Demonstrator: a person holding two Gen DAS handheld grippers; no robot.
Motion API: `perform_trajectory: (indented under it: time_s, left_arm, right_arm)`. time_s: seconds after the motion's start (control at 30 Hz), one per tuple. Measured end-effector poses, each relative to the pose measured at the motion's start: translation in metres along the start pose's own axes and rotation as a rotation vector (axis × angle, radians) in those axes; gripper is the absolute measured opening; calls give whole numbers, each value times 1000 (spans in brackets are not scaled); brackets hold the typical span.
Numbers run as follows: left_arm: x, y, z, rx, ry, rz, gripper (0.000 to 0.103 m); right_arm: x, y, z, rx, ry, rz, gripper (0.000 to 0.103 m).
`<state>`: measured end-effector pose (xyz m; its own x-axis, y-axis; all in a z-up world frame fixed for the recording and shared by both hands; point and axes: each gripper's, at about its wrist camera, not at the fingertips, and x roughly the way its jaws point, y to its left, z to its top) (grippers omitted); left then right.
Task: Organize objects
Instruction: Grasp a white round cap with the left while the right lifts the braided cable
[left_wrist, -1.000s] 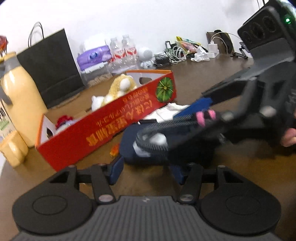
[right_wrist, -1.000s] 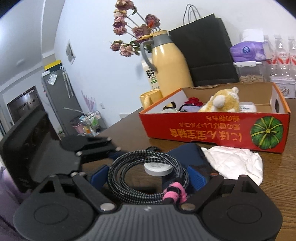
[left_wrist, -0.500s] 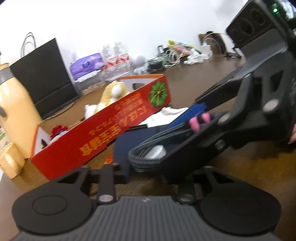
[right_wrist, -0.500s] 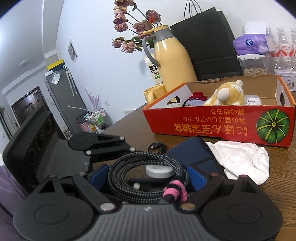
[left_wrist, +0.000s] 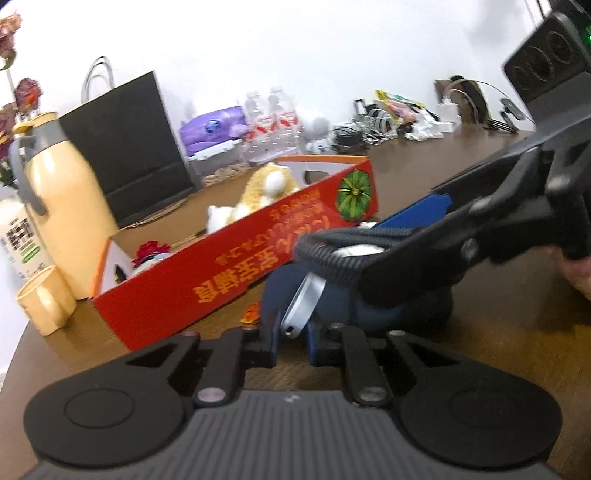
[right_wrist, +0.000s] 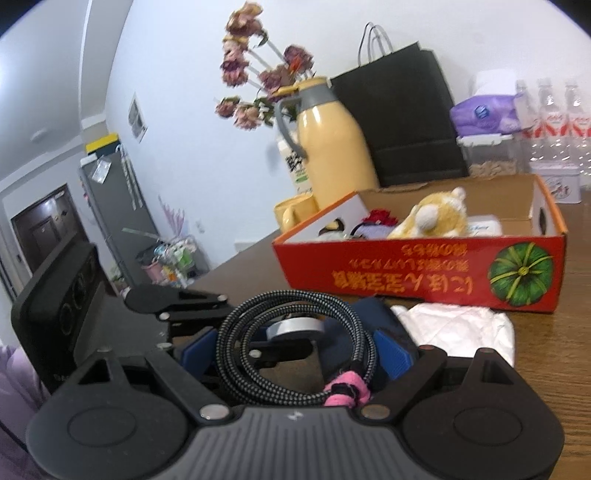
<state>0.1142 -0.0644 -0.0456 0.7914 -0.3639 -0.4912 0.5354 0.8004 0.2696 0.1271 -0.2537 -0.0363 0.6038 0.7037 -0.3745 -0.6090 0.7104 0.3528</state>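
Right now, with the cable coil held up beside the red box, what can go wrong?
1. The left tool is closing on only the edge of the thin, tilted silver disc; the disc could slip out.
2. The disc seems to belong to the cable that the right tool holds by its coil. If the hands move apart, the coil may be pulled loose.

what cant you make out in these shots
Left wrist view: navy fabric pouch, mostly hidden behind the right claw and the black braided cable coil it holds.
Left wrist view: small orange scrap beside the pouch, too blurred to identify.
Right wrist view: items beside the yellow plush toy, cut off by the red cardboard box's wall.
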Motion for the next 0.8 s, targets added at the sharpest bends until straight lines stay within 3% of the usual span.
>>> perform_trajectory:
  time_s: [0.2,0.43,0.63,0.8]
  left_arm:
    - [-6,9,2,-62,-13,57,15]
    - [-23,28,17,-207,-51,132,15]
    - [-28,51,51,-271,-131,190,15]
    - [-13,70,81,-323,-149,204,15]
  right_arm:
    - [-7,1,2,-19,-50,-86,90]
    - [-12,5,13,-47,-119,-214,90]
    - [-11,13,43,-119,-169,-320,90]
    - [3,18,80,-176,-207,-401,90]
